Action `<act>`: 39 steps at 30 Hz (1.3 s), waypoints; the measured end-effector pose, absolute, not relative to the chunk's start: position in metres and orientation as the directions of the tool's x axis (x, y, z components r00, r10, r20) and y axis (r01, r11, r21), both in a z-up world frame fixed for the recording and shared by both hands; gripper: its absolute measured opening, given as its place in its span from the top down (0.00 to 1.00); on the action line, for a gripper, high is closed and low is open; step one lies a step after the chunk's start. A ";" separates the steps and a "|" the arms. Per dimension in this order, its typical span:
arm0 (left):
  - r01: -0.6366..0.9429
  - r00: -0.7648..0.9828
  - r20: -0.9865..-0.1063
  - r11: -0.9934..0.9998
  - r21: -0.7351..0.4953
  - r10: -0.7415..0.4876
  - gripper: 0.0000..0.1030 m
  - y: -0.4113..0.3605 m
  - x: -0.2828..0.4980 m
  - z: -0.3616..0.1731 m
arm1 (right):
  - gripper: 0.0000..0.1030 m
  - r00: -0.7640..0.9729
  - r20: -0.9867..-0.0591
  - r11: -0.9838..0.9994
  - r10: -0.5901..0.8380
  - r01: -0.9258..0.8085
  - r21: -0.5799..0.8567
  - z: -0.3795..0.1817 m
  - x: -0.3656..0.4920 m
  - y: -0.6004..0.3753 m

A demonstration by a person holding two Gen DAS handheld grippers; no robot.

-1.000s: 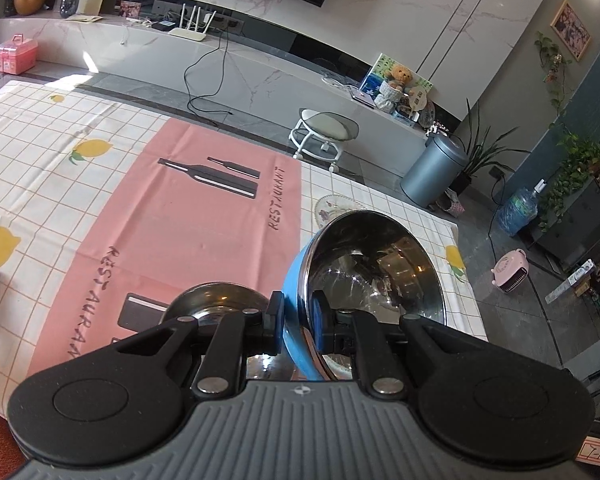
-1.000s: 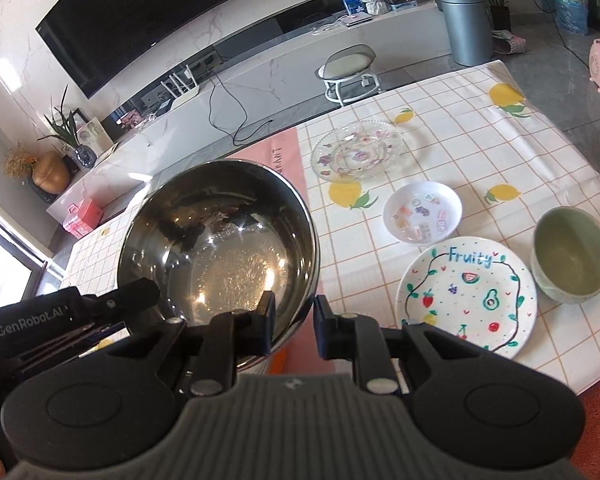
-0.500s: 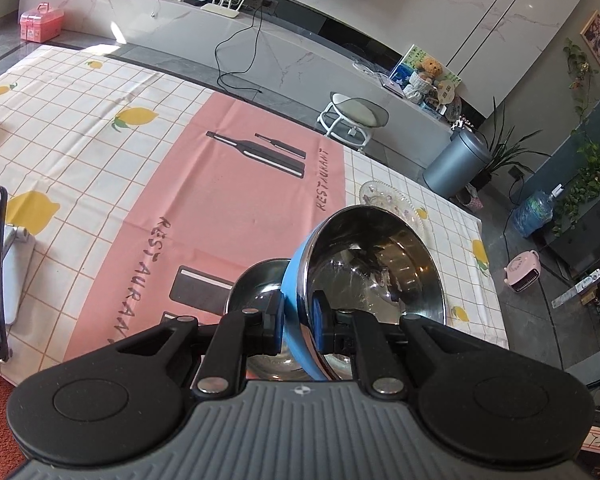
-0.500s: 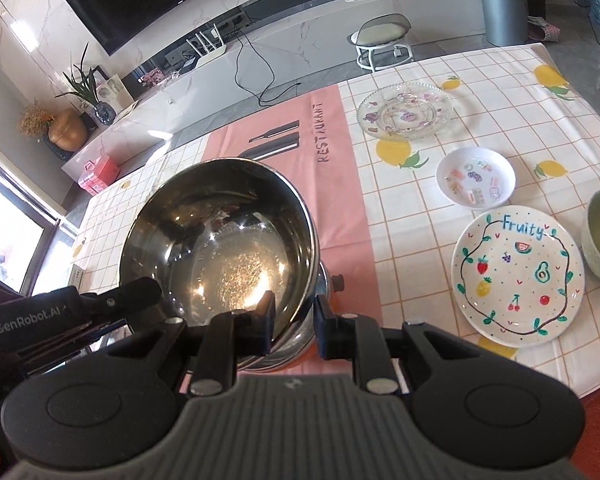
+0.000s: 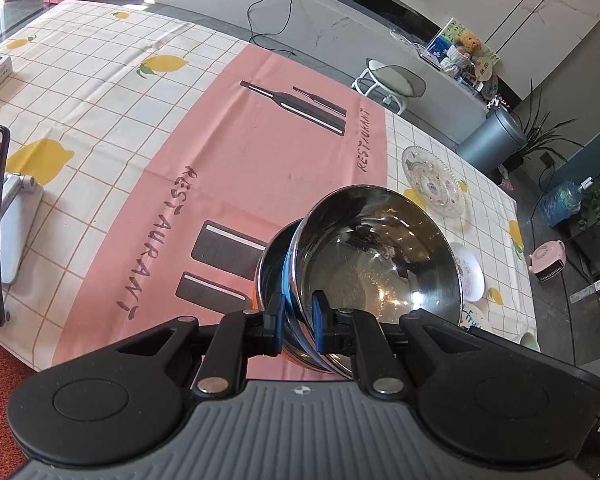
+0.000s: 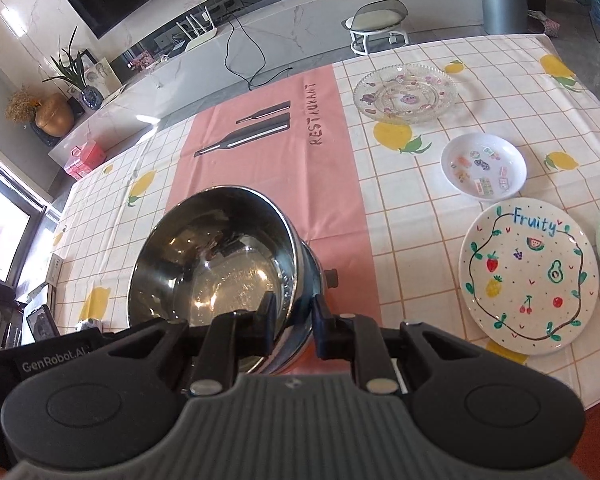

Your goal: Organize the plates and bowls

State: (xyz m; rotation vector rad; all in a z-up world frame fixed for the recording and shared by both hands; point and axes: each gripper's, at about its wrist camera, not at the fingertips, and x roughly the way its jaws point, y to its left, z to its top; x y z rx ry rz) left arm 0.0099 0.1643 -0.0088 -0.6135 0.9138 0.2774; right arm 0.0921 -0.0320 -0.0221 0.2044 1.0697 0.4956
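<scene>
Left tool pinching steel bowl rim; right tool parted, straddling rim. Handling rigid, light, slick; gripping thin rim.

The steel bowl is polished metal, mirror-bright inside with glints of sun, its outer wall a glossy blue, and it sits in a second shiny metal bowl. Each gripper looks like matt black plastic, with a ribbed grey body and small bright metal pins. The tablecloth is smooth matt cloth; on it lie a clear, ridged glass plate, a glossy painted plate and a glossy white dish.
</scene>
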 end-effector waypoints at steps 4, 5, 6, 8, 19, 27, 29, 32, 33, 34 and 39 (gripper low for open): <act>-0.476 0.579 -0.815 0.804 -0.355 -0.017 0.85 0.161 0.012 -0.010 | 0.85 0.380 -0.793 0.876 0.476 -0.286 0.388 -0.027 0.094 -0.029; -0.477 0.575 -0.818 0.806 -0.351 -0.016 0.85 0.161 0.014 -0.011 | 0.85 0.380 -0.794 0.877 0.475 -0.285 0.388 -0.027 0.094 -0.029; -0.477 0.573 -0.819 0.808 -0.346 -0.013 0.85 0.161 0.014 -0.012 | 0.85 0.381 -0.794 0.877 0.474 -0.284 0.388 -0.028 0.094 -0.029; -0.476 0.568 -0.823 0.814 -0.333 -0.004 0.85 0.159 0.016 -0.013 | 0.85 0.381 -0.795 0.878 0.472 -0.283 0.386 -0.029 0.095 -0.029; -0.473 0.550 -0.835 0.832 -0.289 0.023 0.84 0.156 0.019 -0.015 | 0.84 0.382 -0.796 0.879 0.469 -0.295 0.376 -0.033 0.096 -0.025; -0.473 0.569 -0.822 0.831 -0.292 0.035 0.75 0.160 0.017 -0.015 | 0.81 0.396 -0.789 0.878 0.470 -0.297 0.374 -0.032 0.095 -0.026; -0.474 0.579 -0.815 0.828 -0.299 0.038 0.75 0.162 0.016 -0.013 | 0.79 0.405 -0.782 0.877 0.473 -0.300 0.375 -0.029 0.095 -0.028; -0.471 0.586 -0.809 0.833 -0.291 0.050 0.75 0.164 0.015 -0.010 | 0.79 0.417 -0.772 0.874 0.479 -0.303 0.379 -0.025 0.097 -0.031; -0.470 0.589 -0.807 0.832 -0.295 0.047 0.75 0.165 0.015 -0.010 | 0.79 0.417 -0.772 0.874 0.479 -0.303 0.379 -0.024 0.097 -0.032; -0.468 0.592 -0.805 0.830 -0.302 0.041 0.75 0.166 0.015 -0.010 | 0.79 0.418 -0.771 0.874 0.480 -0.302 0.380 -0.024 0.098 -0.033; -0.466 0.596 -0.803 0.819 -0.334 0.012 0.87 0.169 0.016 -0.016 | 0.90 0.413 -0.768 0.870 0.490 -0.283 0.404 -0.028 0.100 -0.038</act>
